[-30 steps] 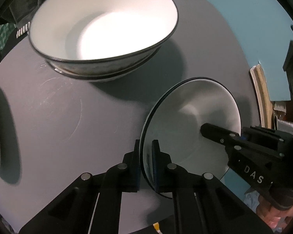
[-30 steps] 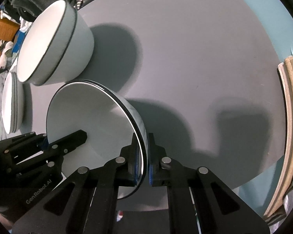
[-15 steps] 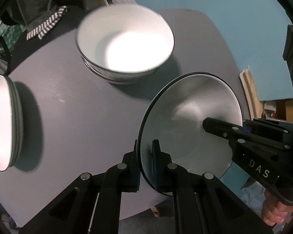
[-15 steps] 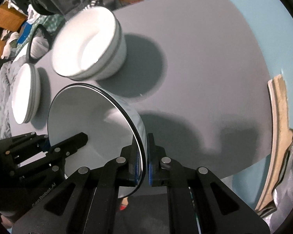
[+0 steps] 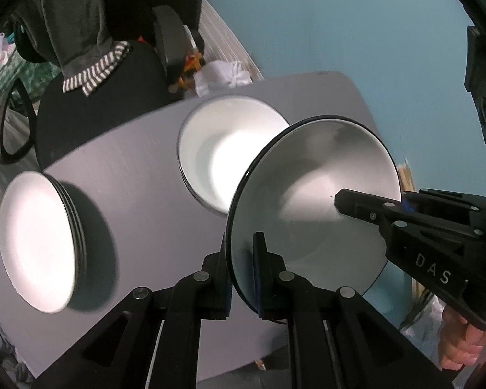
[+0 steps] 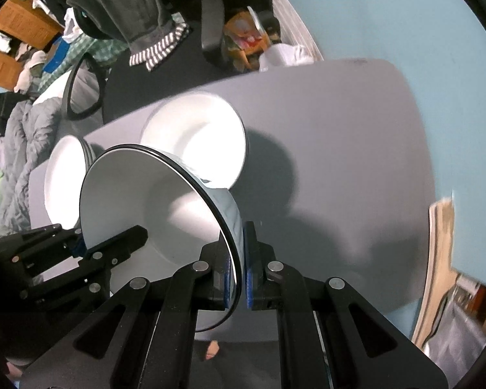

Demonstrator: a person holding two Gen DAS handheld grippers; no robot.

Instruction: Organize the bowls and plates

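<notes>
While both grippers clamp its thin dark-edged rim from opposite sides, the glossy white bowl (image 5: 314, 201) hangs tilted above the near edge of the desk (image 5: 139, 175). The left gripper (image 5: 243, 278) and the right gripper (image 6: 239, 275) are each closed tight on this rim, blue pads pressing it. On the smooth grey desk stand stacked bowls (image 5: 223, 149) near the far edge and stacked plates (image 5: 39, 243) by the left edge. The bowl hides part of the stacked bowls. A hand (image 5: 463, 340) is cut off at the frame edge.

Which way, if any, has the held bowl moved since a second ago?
Yes. The bowl, clamped by both grippers, has risen: the table and stacked bowls look farther away.
</notes>
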